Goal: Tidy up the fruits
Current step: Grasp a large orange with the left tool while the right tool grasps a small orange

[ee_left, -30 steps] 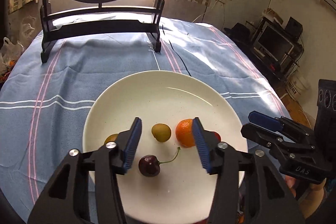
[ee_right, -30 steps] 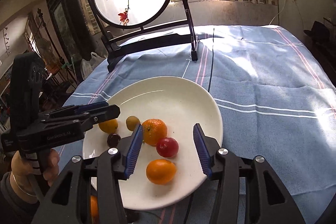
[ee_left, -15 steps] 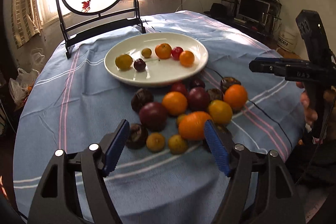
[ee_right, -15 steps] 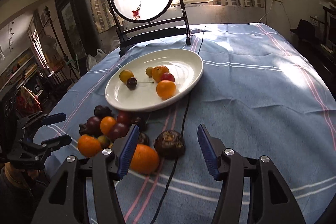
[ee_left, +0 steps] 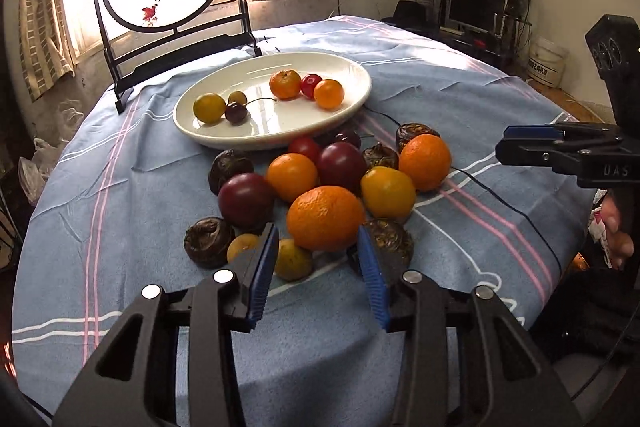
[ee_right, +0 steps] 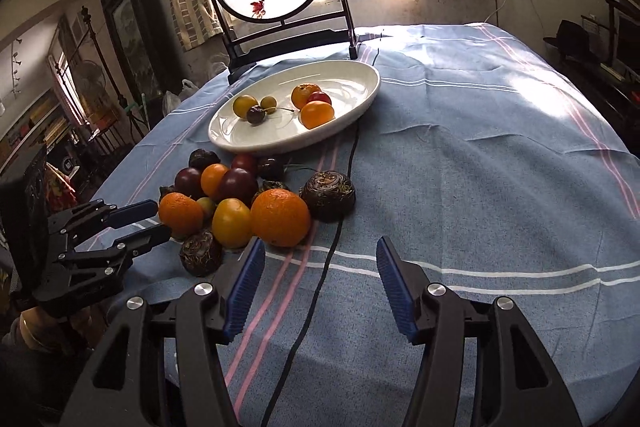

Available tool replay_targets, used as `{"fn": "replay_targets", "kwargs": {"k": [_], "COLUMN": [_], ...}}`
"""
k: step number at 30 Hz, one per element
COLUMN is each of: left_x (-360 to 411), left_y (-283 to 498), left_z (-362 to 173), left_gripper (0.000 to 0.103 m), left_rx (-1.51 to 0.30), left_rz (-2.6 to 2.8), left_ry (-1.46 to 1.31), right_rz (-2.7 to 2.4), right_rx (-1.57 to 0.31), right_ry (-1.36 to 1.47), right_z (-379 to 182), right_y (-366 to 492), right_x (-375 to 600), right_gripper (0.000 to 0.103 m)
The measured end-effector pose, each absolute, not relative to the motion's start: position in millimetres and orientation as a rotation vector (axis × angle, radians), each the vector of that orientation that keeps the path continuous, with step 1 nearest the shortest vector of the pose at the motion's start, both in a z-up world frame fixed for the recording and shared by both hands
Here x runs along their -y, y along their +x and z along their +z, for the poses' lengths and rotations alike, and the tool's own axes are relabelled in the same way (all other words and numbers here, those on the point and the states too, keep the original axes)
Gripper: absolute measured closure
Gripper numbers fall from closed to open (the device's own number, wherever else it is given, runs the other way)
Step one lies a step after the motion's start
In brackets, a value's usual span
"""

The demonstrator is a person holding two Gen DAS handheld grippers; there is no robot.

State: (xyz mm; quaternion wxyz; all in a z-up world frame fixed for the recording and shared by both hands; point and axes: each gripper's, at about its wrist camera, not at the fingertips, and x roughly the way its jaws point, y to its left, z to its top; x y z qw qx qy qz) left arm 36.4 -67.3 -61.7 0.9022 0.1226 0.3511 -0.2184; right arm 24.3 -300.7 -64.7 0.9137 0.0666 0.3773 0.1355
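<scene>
Six small fruits lie on the white plate (ee_left: 356,107), among them a cherry (ee_left: 236,112) and a red tomato (ee_left: 311,85). A heap of loose fruit sits on the blue tablecloth (ee_right: 480,167) just in front of the plate. The left gripper (ee_left: 316,269) is spread wide, its blue pads flanking the near side of a big orange (ee_left: 325,218) without touching it. The right gripper (ee_right: 320,287) is also wide and empty, above bare cloth beside a black cable (ee_right: 320,283).

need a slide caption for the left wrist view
Open left gripper faces an orange in the fruit pile before the plate.
</scene>
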Motion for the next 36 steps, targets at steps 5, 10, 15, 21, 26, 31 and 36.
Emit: {"fn": "replay_targets", "kwargs": {"k": [5,10,15,21,26,31,36], "left_x": [76,63,49,36,29,26,23], "left_y": [50,53,42,28,25,28,31], "left_z": [-69,-62,-43,-31,-32,-32,-28], "left_gripper": [0.059,0.062,0.062,0.061,0.061,0.061,0.061], "left_rx": [-0.750,-0.732,-0.678,-0.650,-0.653,-0.649,-0.646], "left_rz": [-0.446,-0.468,-0.474,-0.470,-0.459,-0.450,-0.450], "left_ry": [0.241,0.132,0.075,0.061,0.059,0.050,0.039], "right_rz": [0.288,0.325,0.366,0.354,0.360,0.377,0.398], "right_rx": [-0.785,-0.816,-0.824,-0.844,-0.873,-0.847,-0.761], "right_ry": [0.139,0.105,0.090,0.138,0.161,0.184,0.205], "right_z": [-67,-72,-75,-80,-89,-84,-55], "right_y": [26,32,44,71,77,66,53], "right_x": [301,289,270,260,257,263,277], "right_gripper": [0.045,0.045,0.045,0.045,0.057,0.059,0.059]}}
